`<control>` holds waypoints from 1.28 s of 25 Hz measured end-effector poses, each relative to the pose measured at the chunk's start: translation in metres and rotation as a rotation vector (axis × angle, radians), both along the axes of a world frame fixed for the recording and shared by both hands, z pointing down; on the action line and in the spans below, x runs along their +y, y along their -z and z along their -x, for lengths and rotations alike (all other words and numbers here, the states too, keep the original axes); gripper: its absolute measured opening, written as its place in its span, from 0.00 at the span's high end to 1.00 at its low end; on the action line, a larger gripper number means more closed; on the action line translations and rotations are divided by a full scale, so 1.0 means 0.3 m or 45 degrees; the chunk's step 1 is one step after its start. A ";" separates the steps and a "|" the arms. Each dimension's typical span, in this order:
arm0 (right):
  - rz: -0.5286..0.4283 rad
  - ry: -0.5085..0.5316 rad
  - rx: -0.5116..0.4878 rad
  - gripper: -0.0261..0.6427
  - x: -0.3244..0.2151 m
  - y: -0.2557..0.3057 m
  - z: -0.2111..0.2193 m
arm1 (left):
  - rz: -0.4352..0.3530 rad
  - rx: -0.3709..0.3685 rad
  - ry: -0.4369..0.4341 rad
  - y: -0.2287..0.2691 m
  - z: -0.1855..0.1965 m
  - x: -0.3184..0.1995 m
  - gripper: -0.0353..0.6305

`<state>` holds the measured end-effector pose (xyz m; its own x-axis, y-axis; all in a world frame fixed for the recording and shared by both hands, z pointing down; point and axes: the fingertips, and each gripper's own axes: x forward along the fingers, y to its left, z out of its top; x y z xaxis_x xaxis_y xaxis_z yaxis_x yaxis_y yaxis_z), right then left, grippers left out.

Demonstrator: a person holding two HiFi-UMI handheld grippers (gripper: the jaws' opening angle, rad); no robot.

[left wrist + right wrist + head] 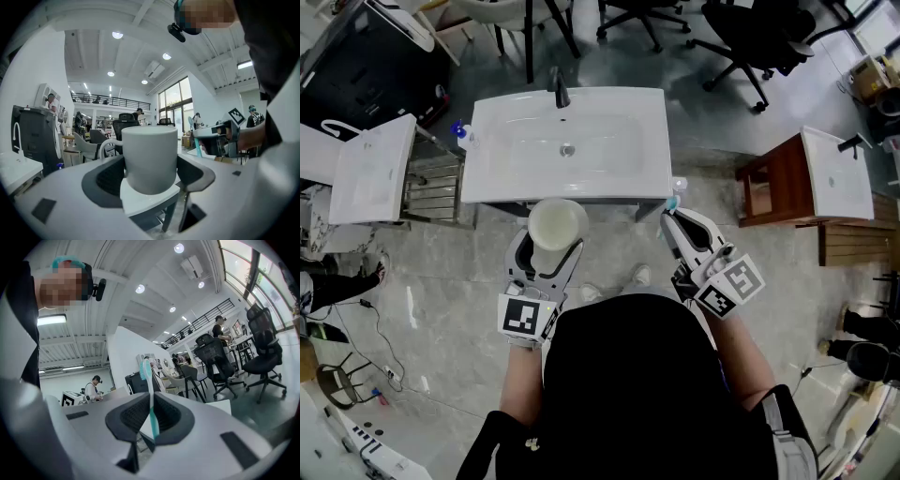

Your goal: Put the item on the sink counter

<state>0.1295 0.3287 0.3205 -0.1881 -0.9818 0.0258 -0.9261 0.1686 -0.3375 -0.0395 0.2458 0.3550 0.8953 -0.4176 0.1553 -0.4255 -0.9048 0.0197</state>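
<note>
Left tool [549, 255] is clamping wide on the smooth white mug [558, 225], right tool [682, 223] is pinching the toothbrush [151, 399] upright, both hanging just short of the sink bench [492, 183] ahead, so I'm guessing the mug's risking slipping or landing half off that narrow front rim.

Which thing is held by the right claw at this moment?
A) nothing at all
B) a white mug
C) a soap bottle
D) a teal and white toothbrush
D: in the right gripper view the right claw is closed on the thin toothbrush, which stands upright between its pads. The white mug sits in the left claw.
</note>
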 end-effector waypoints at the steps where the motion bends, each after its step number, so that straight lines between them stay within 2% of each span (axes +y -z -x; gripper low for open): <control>1: 0.001 0.005 -0.004 0.89 0.008 -0.001 -0.007 | 0.006 0.001 0.006 0.000 -0.008 0.008 0.43; 23: -0.044 0.058 -0.086 0.89 0.128 -0.042 -0.275 | 0.056 -0.001 0.107 -0.045 -0.239 0.086 0.43; 32: -0.019 0.052 -0.074 0.89 0.015 -0.072 -0.274 | 0.080 0.005 0.120 -0.083 -0.240 -0.048 0.43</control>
<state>0.2118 0.3333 0.3421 -0.2288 -0.9735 -0.0008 -0.8971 0.2112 -0.3880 0.0324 0.2314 0.3799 0.8532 -0.4892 0.1807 -0.5082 -0.8578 0.0769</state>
